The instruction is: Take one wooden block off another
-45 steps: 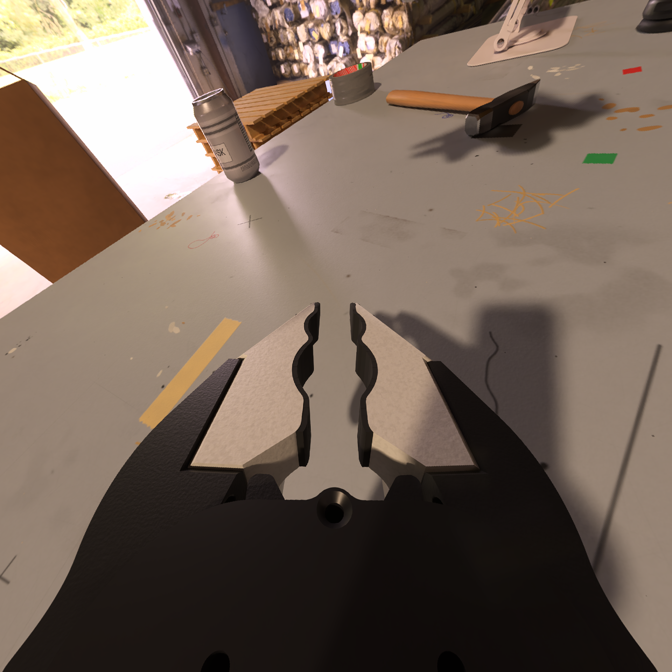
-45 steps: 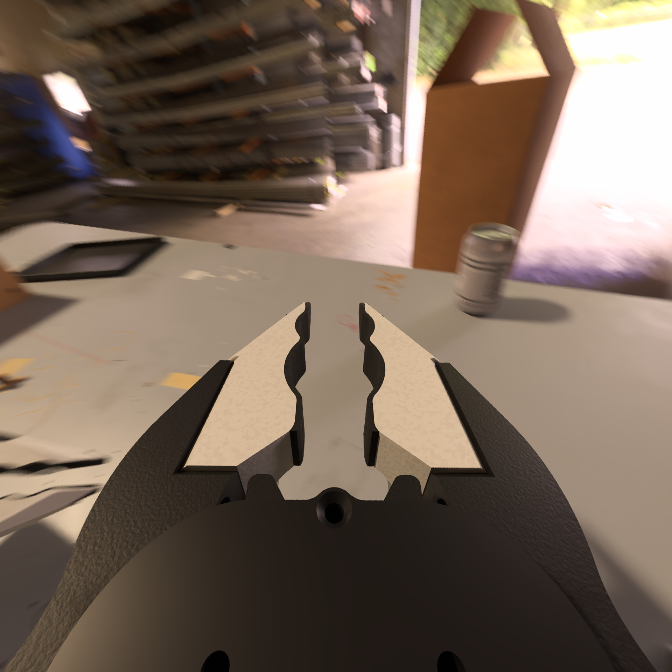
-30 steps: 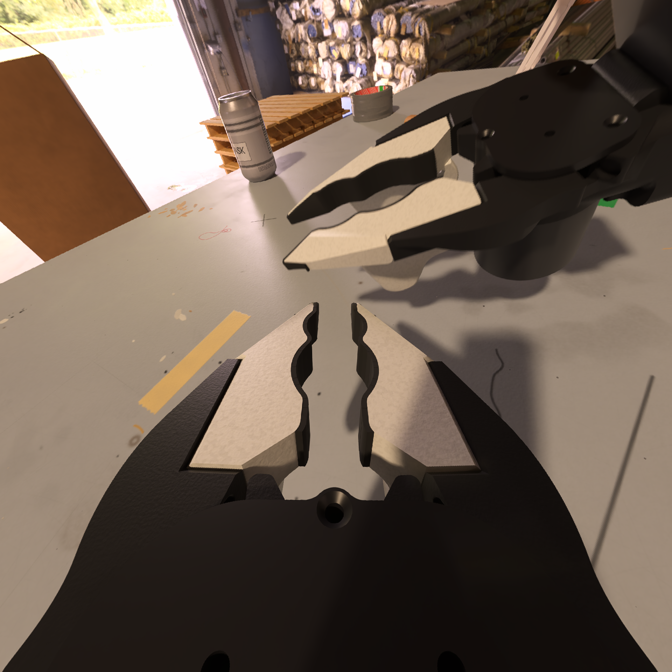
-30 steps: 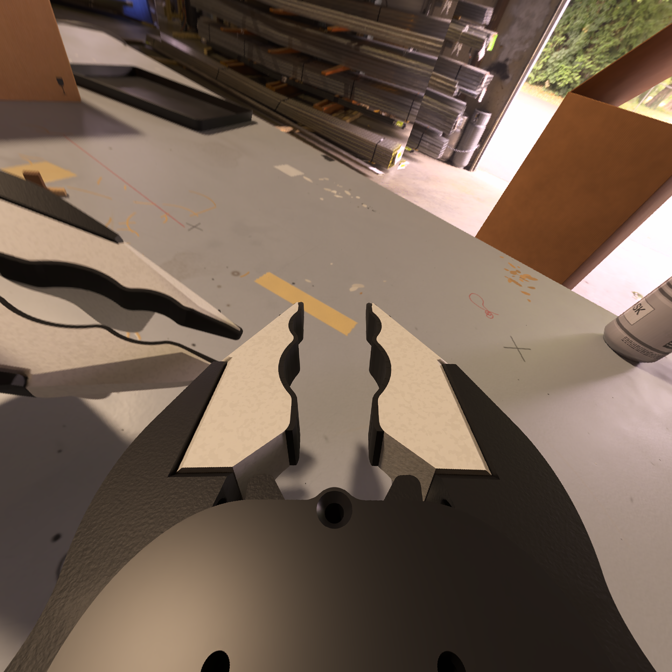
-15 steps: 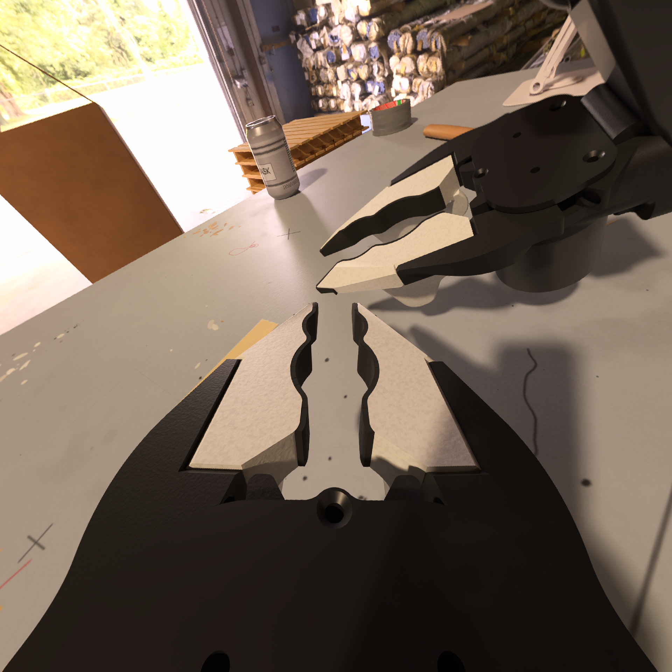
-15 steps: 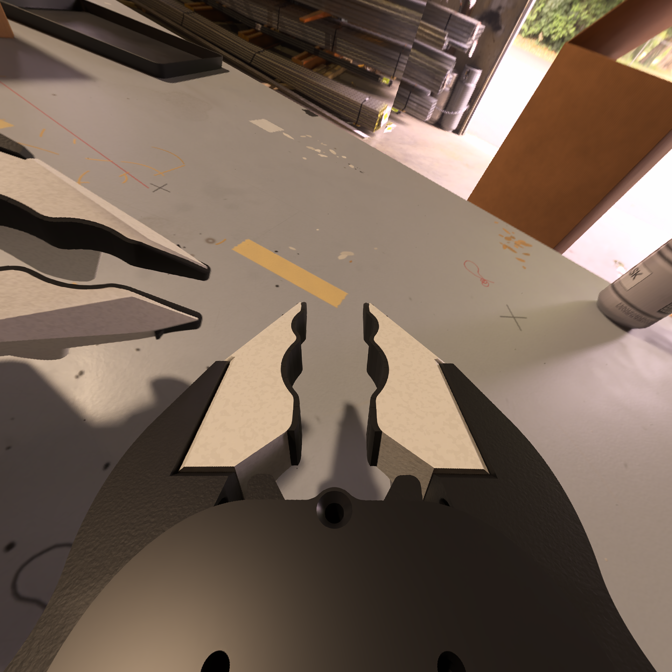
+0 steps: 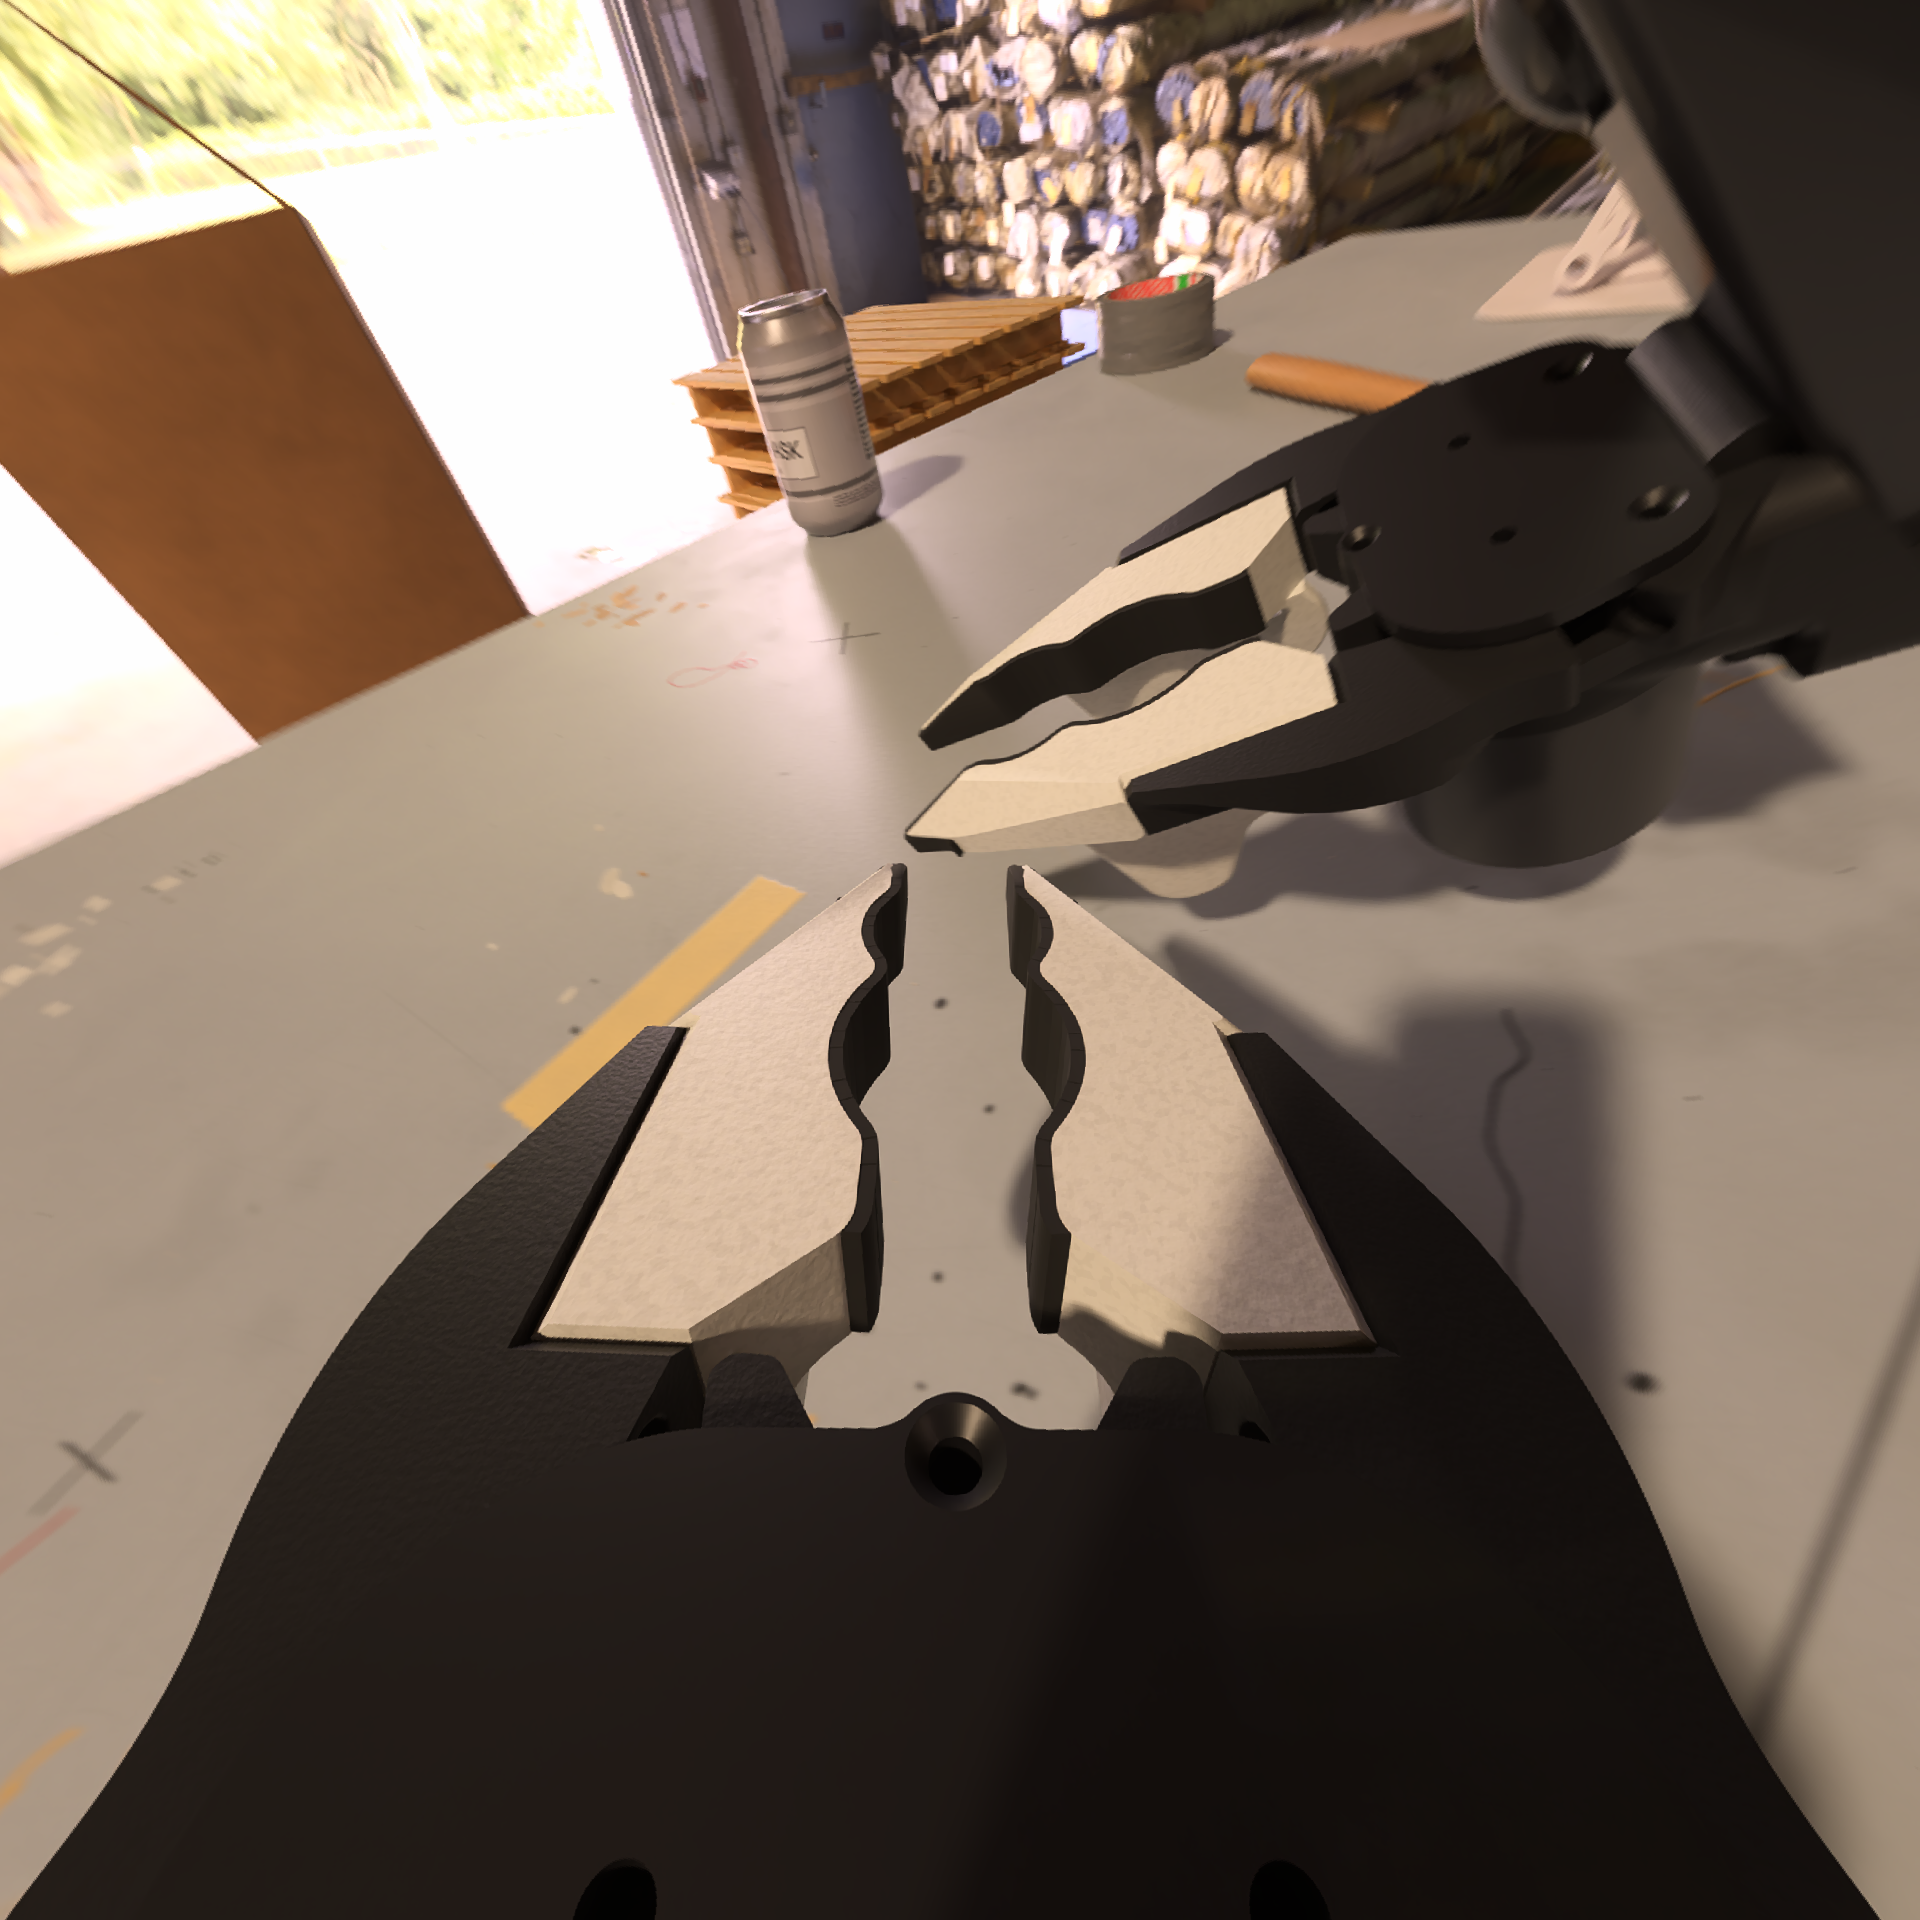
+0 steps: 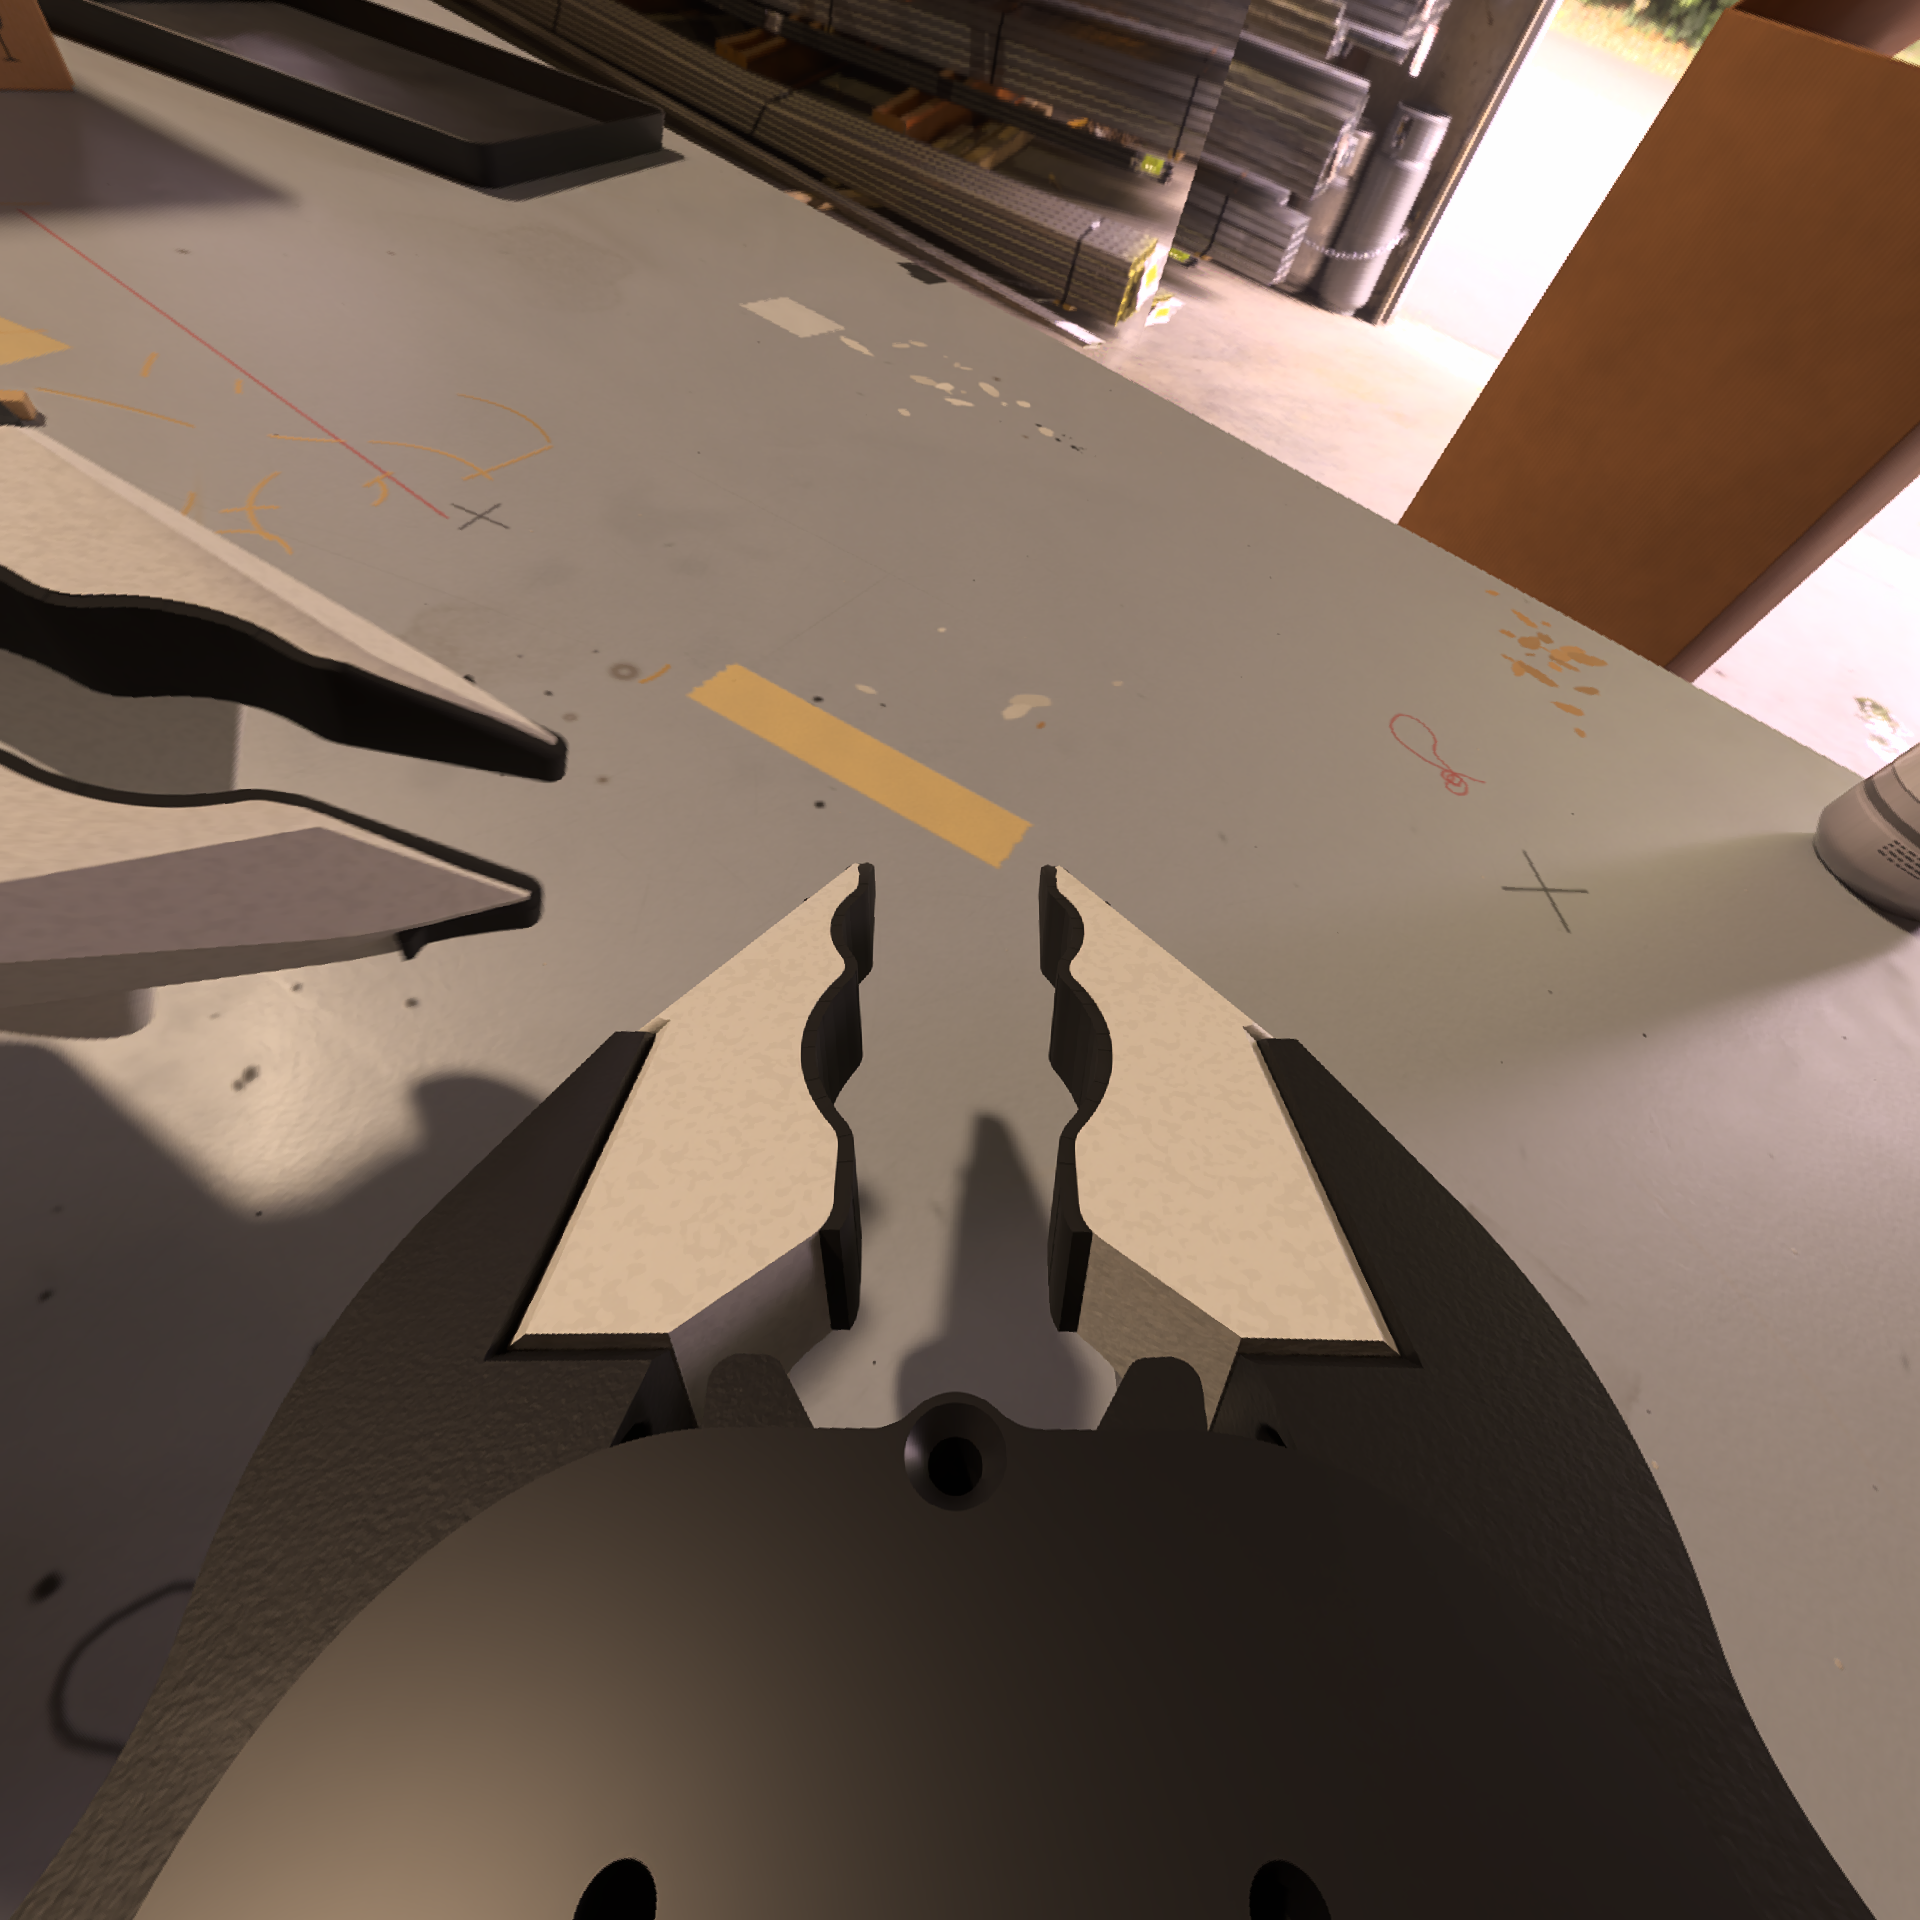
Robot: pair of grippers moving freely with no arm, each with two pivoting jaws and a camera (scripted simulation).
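Surface (image 7: 416, 935) is carrying two tongs: left tongs (image 7: 956, 883) and right tongs (image 8: 956, 878), both hovering with jaws apart, gripping nothing. One black tray (image 8: 395, 94) is sitting far back, contents unclear. One silver can (image 7: 810, 416), one tape roll (image 7: 1153, 327). Wooden blocks aren't showing in either view.

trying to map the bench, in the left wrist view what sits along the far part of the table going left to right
brown panel → silver can → wooden pallet → grey tape roll → wooden handle
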